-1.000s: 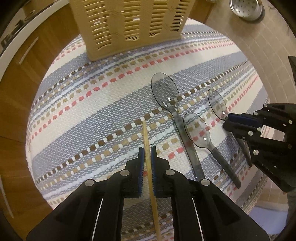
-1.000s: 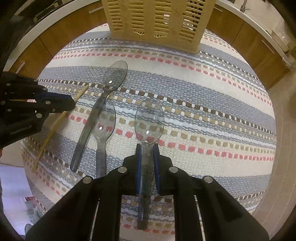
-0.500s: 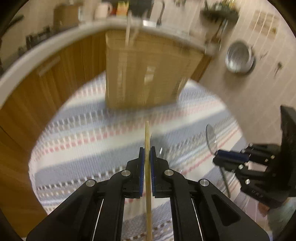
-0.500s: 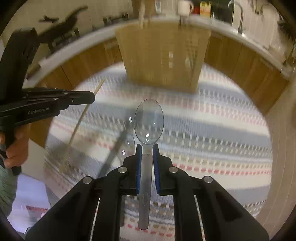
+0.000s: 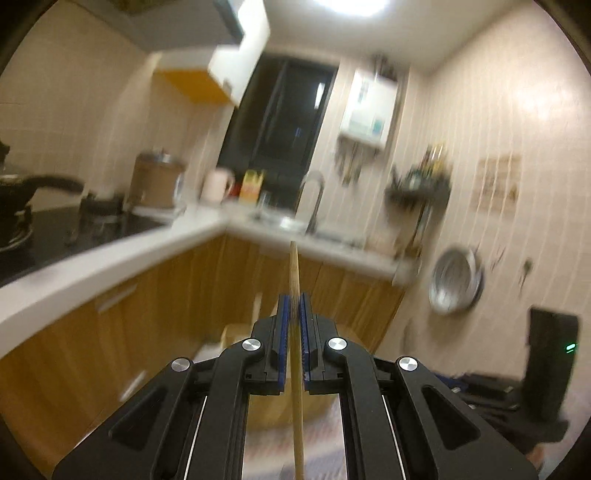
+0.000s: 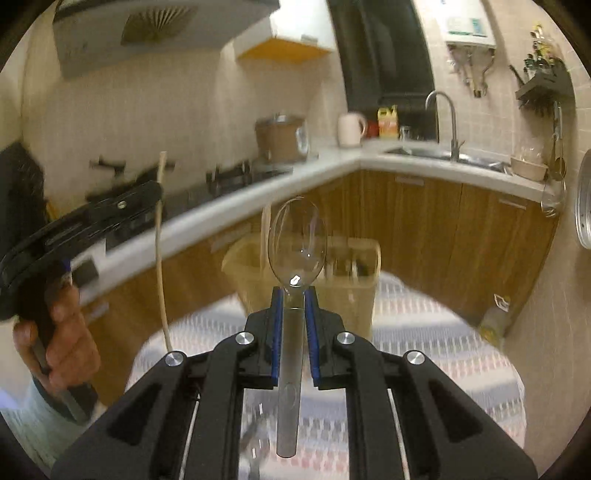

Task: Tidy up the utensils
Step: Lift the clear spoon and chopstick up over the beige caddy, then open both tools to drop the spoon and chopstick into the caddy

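Warm indoor light; ceiling lamp (image 5: 349, 5) glares at top. Left view motion-blurred throughout; right sharper far, smeared left. Fisheye bends edges.

The wooden chopstick (image 5: 294, 280) stands upright, pinched mid-length. The clear plastic spoon (image 6: 295, 258) — bowl up, handle down — is held above the striped mat, before the beige slotted basket (image 6: 354, 273), which stands upright on it.

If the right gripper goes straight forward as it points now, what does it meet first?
Probably the beige slotted basket: it stands directly ahead of the right gripper, behind the clear spoon it holds. Depth is unclear, and the gripper might pass above its rim.
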